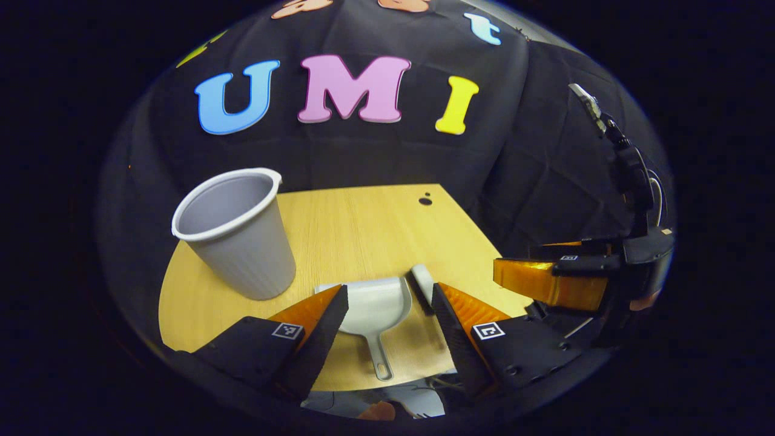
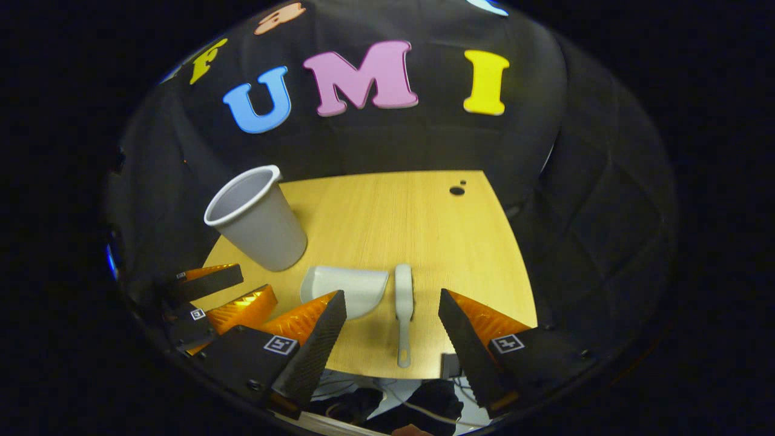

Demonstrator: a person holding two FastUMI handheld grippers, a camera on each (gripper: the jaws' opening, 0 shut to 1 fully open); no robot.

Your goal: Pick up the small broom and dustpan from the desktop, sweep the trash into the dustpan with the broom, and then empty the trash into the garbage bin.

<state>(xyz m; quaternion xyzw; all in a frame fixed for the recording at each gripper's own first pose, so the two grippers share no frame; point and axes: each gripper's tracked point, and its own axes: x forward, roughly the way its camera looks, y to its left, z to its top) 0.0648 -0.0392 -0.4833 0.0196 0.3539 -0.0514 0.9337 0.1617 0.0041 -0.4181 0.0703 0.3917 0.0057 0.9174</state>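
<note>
Left gripper view: left gripper [image 1: 390, 303] fingers spread wide, nothing between, hovering over near desk edge. Dustpan [image 1: 372, 303] lies flat on wooden desktop [image 1: 363, 230], handle toward camera; small broom [image 1: 422, 283] just beside it. Grey garbage bin [image 1: 239, 233] upright, far left. Right gripper [image 1: 548, 281] off to side, fingers apart.

Right gripper view: right gripper [image 2: 393, 321] spread, empty, above broom [image 2: 404, 303] handle. Dustpan [image 2: 345, 287] beside broom, bin [image 2: 260, 221] behind. Left gripper [image 2: 224, 297] low left, fingers apart.

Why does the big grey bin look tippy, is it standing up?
Upright. The grey bin stands on its base on the desk, open mouth up; the lens makes it lean.
</note>
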